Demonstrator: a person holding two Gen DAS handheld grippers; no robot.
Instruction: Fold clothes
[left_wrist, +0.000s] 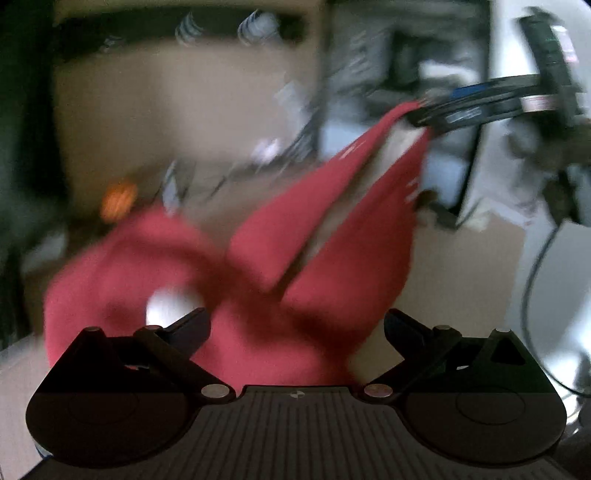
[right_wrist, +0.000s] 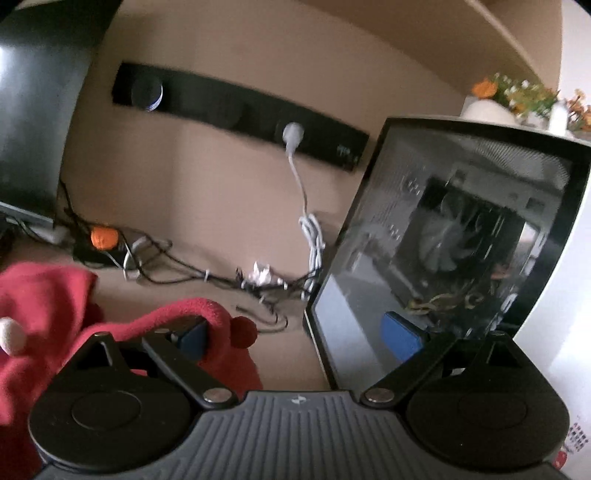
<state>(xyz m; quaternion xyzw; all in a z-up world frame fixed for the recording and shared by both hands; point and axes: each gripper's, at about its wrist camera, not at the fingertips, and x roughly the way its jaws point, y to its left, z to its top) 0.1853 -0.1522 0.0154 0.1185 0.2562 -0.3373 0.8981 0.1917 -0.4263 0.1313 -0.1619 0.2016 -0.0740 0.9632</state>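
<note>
At nine o'clock of the right gripper (right_wrist: 301, 332), red cloth (right_wrist: 48, 295) drapes one finger, jaws wide apart; left gripper (left_wrist: 295, 325) likewise wide.

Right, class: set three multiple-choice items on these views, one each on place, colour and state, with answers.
1. Where is the white plug? A in the black socket strip on the wall; B on the floor; C in a drawer.
2. What colour is the garment? A blue; B red; C green.
3. How do the right gripper jaws stand? A shut; B clamped on a cup; C wide apart.
Answers: A, the plug sits in the strip; B, the cloth is plainly red; C, a wide gap shows between them.
</note>
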